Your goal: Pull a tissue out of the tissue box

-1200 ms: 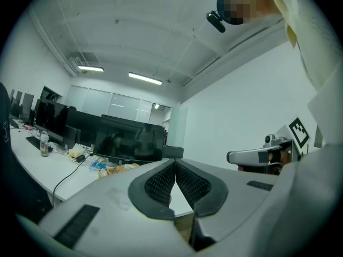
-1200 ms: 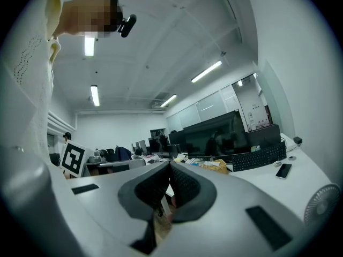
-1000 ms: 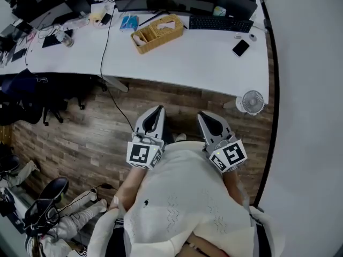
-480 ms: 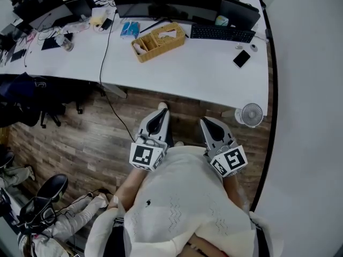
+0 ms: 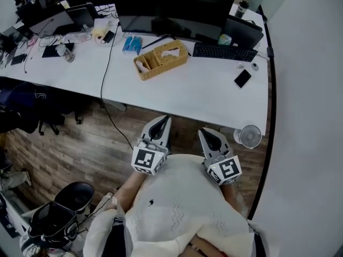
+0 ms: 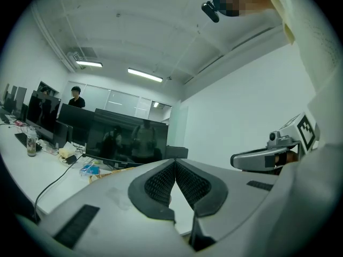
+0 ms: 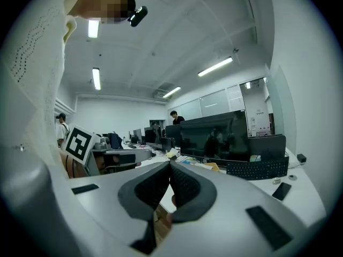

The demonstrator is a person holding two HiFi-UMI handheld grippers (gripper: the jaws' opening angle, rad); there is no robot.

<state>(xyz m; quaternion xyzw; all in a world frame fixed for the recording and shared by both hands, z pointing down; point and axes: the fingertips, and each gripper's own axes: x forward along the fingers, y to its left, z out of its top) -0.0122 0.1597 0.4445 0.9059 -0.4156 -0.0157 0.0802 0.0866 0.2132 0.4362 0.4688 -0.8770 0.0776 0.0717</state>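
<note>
Both grippers have advanced toward the white surface (image 5: 187,90) since a second ago, and the whole desk now sits lower and nearer in the head view. The small fan (image 5: 250,136) on the wooden floor (image 5: 86,143) has ended up just beside my right gripper.

My left gripper (image 5: 164,119) has its jaws pressed together with nothing between the pads. Its tip is close to the front edge of the surface but still over the floor. My right gripper (image 5: 203,131) is the same: the pads meet at the tip and hold nothing, and it is also short of the edge.

The woven tissue box (image 5: 161,59) rests on the surface in front of the dark monitor (image 5: 171,15), with a white tissue (image 5: 170,52) showing at its top opening. It is well apart from both grippers, and neither one touches it. A blue packet (image 5: 132,44) lies just to its left and a black keyboard (image 5: 224,52) to its right. A phone (image 5: 242,78) lies nearer the right end of the surface.
</note>
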